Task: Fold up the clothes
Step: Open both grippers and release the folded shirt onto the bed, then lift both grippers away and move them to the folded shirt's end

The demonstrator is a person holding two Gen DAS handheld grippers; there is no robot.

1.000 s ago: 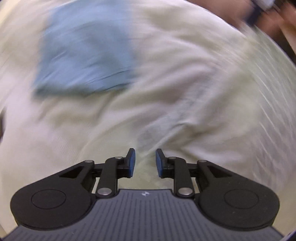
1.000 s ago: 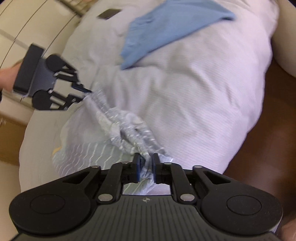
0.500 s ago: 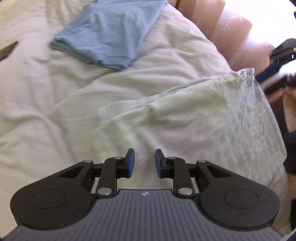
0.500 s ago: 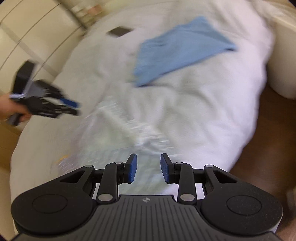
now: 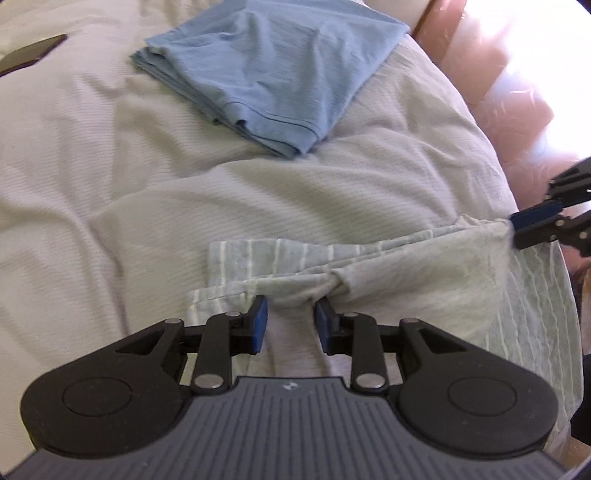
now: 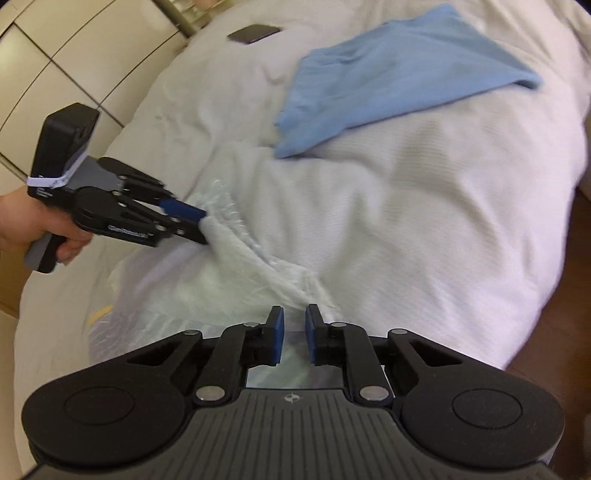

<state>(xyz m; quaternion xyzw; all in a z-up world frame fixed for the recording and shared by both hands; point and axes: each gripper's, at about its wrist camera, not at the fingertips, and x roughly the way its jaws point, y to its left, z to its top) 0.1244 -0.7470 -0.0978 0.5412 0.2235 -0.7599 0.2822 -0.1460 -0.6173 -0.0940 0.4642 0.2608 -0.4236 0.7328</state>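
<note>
A pale green striped garment [image 5: 424,273] lies stretched along the near side of the bed. My left gripper [image 5: 290,317] points down over its left edge. Its jaws are opening, with a fold of the garment between the pads and not visibly pinched. In the right wrist view the left gripper [image 6: 203,225] meets the garment [image 6: 207,280] at its far end. My right gripper [image 6: 293,332] is closing, its pads narrow on the near edge. Seen from the left wrist, the right gripper [image 5: 517,225] pulls that corner up taut.
A folded blue shirt [image 5: 273,74] lies farther up the white duvet [image 5: 110,184]. A dark phone [image 6: 255,33] rests near the bed's far edge. Cream cabinets [image 6: 74,55] stand behind the left hand [image 6: 22,221]. Brown floor [image 6: 554,332] borders the bed on the right.
The right gripper let go of the bunched garment, opened, then narrowed again on its edge. The left gripper rolled and came down onto the other end. The garment now lies stretched out.
</note>
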